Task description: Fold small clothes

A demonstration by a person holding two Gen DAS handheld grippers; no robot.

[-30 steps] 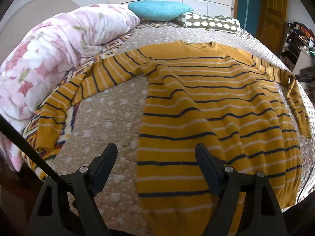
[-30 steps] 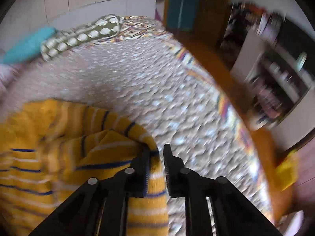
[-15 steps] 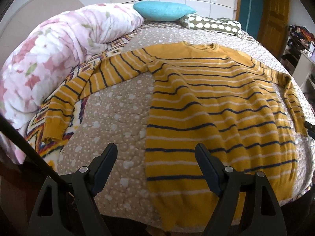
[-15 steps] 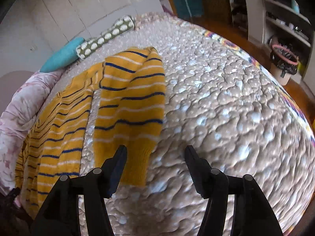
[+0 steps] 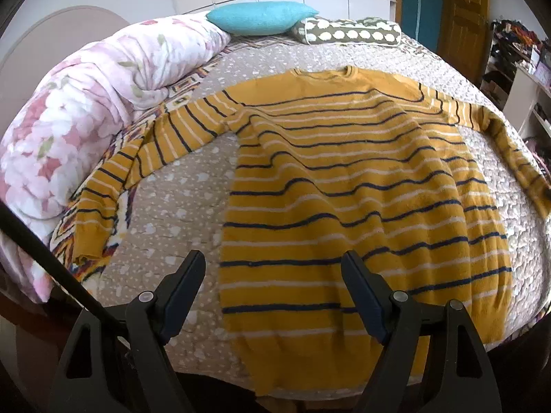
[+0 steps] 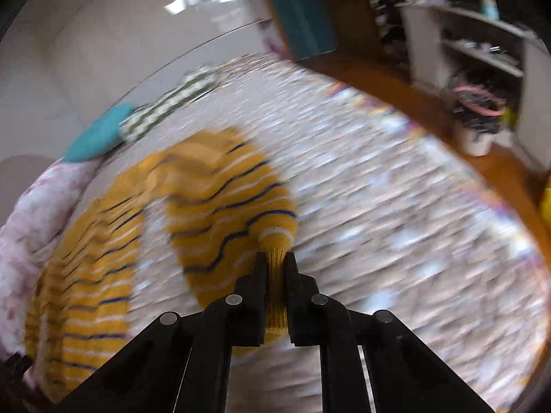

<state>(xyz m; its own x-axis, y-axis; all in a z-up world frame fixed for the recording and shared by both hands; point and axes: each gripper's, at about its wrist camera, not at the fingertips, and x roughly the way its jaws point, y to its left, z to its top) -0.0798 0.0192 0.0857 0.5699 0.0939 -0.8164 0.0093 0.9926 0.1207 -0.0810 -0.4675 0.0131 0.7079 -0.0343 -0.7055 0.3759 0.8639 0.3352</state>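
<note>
A mustard-yellow sweater with navy and white stripes [image 5: 361, 186] lies flat on the bed, neck far, hem near, both sleeves spread out. My left gripper [image 5: 272, 296] is open and empty, held above the hem's left part. My right gripper [image 6: 275, 268] is shut on the cuff of the sweater's right sleeve [image 6: 234, 206], which is lifted off the bedspread; this view is motion-blurred. The sweater body [image 6: 89, 275] shows at the left there.
A pink floral duvet [image 5: 79, 117] is bunched along the bed's left side. A teal pillow [image 5: 258, 17] and a dotted green pillow [image 5: 347, 31] lie at the head. The beige quilted bedspread [image 5: 179, 206] covers the bed. Shelves with clutter [image 6: 482, 79] and a wooden door [image 5: 465, 17] stand on the right.
My right gripper, open half a second ago, has shut on the sleeve cuff and lifted it. My left gripper has drawn back from the sweater, still open.
</note>
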